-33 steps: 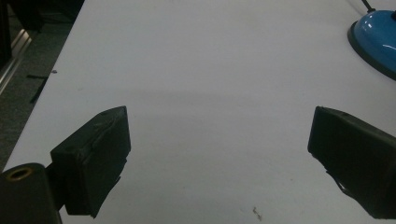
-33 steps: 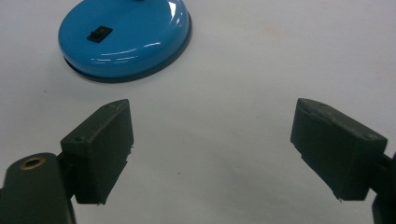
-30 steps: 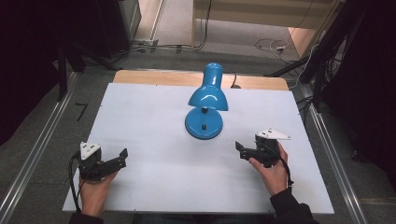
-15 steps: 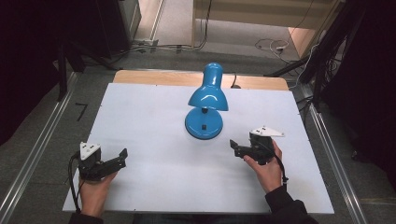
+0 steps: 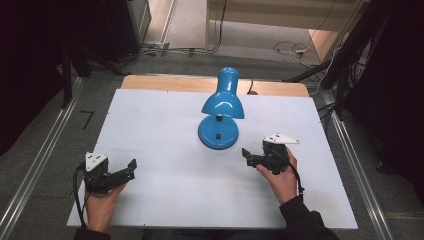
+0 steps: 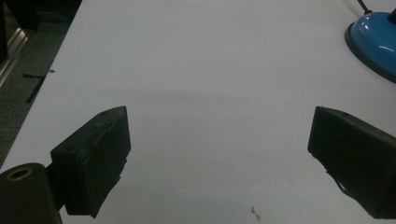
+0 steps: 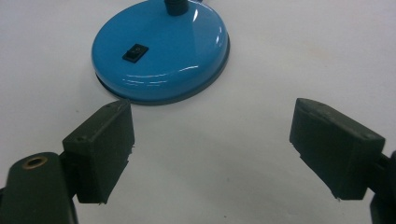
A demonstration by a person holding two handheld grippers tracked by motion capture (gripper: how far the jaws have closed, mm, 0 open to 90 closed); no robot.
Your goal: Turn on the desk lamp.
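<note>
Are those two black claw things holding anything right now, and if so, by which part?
Nothing is held. The left gripper and right gripper both stand open over the white table, apart from the blue metal desk lamp.

1. In the high view, light falls from above onto the white bench (image 5: pixel 165 125), which reads bright and even; the surroundings to left and right sink into near black.
2. The blue desk lamp (image 5: pixel 221 107) carries small glare spots on its shade and base.
3. In the right gripper view, white highlights streak the lamp base (image 7: pixel 161 51), and the near black jaws look soft.
4. The left gripper view is dimmer and greyish, slightly grainy.
</note>
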